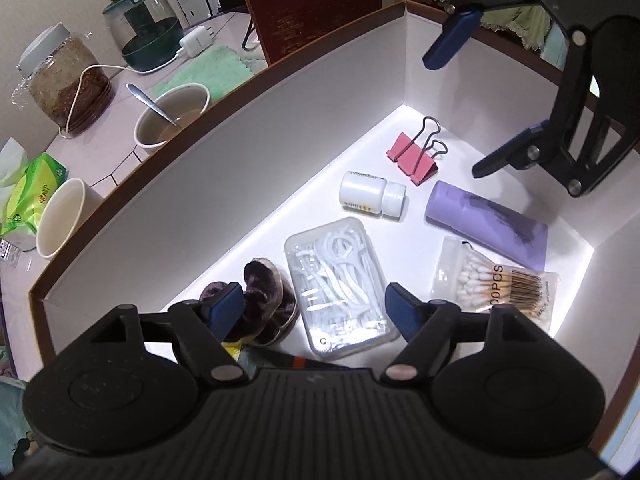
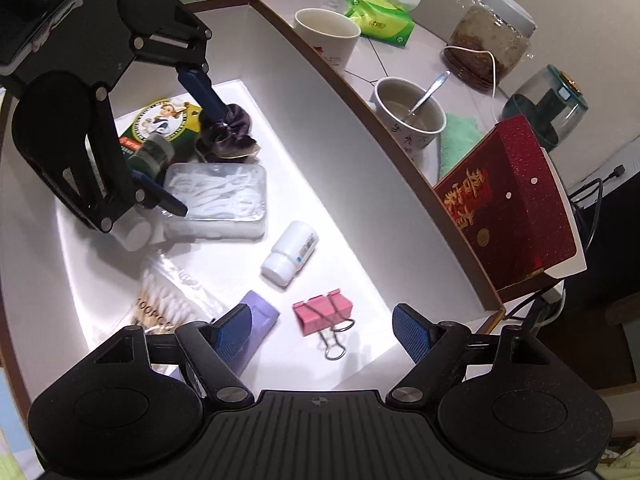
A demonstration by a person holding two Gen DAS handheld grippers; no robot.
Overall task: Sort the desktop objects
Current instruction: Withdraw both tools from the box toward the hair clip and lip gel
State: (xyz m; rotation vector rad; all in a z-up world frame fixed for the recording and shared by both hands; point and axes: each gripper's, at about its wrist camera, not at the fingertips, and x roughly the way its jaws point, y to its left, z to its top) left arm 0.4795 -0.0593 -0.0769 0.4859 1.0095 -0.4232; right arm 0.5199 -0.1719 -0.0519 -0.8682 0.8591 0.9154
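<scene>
Over the box's (image 1: 248, 152) floor we hold both tongs released, left gripper (image 1: 312, 308) straddling scrunchie (image 1: 256, 300) and floss-pick case (image 1: 340, 284), right gripper (image 2: 324, 332) above the binder clip (image 2: 324, 312), so closing risks pinching two things together.

The cotton swab bag (image 1: 496, 280) near the box's corner reads "100PCS" — with "MADE IN CHINA" along one edge. Outside the box wall, the red gift box (image 2: 508, 200) bears gold Chinese characters — other labels are too small to read.

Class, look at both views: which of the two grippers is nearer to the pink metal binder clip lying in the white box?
Right. The right gripper hangs open directly over the pink metal binder clip; the left gripper hangs open over the clear floss-pick case.
</scene>
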